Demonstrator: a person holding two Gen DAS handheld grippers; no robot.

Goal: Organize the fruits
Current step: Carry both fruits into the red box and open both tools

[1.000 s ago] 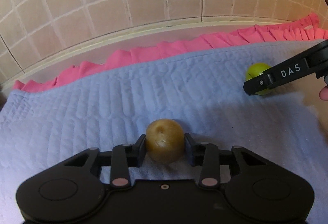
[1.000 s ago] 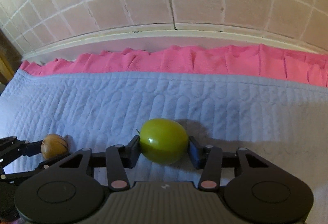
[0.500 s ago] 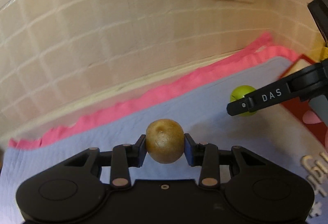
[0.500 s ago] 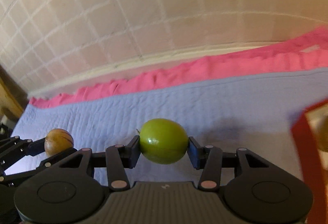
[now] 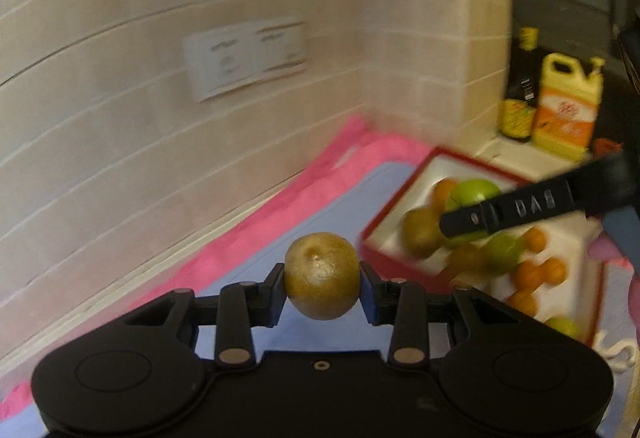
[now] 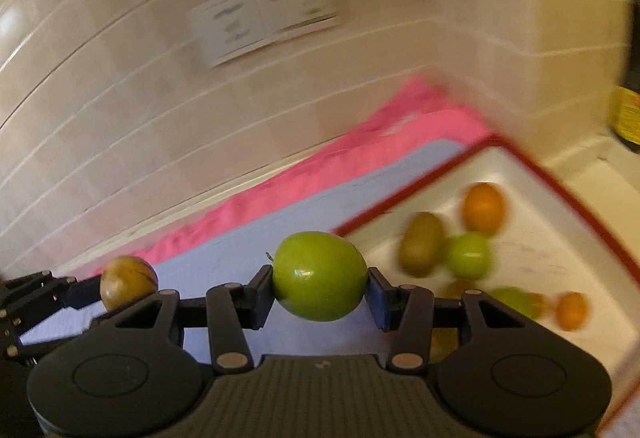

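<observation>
My left gripper [image 5: 322,288] is shut on a round brown fruit [image 5: 322,275] and holds it in the air above the blue quilted mat [image 5: 320,213]. My right gripper [image 6: 318,292] is shut on a green fruit [image 6: 320,276], also lifted off the mat. To the right lies a white tray with a red rim [image 6: 516,157] that holds several orange, green and brown fruits. In the left wrist view the right gripper's finger [image 5: 520,207] crosses in front of the tray [image 5: 394,213]. The brown fruit [image 6: 128,282] shows at the left of the right wrist view.
A tiled wall with a double wall socket [image 5: 244,57] stands behind the mat. A pink cloth [image 6: 360,165] edges the mat along the wall. A dark bottle [image 5: 520,93] and a yellow jug [image 5: 568,105] stand on a ledge past the tray.
Both grippers have lifted their fruits off the mat and swung to the right. The tray of fruits and the ledge have come into view.
</observation>
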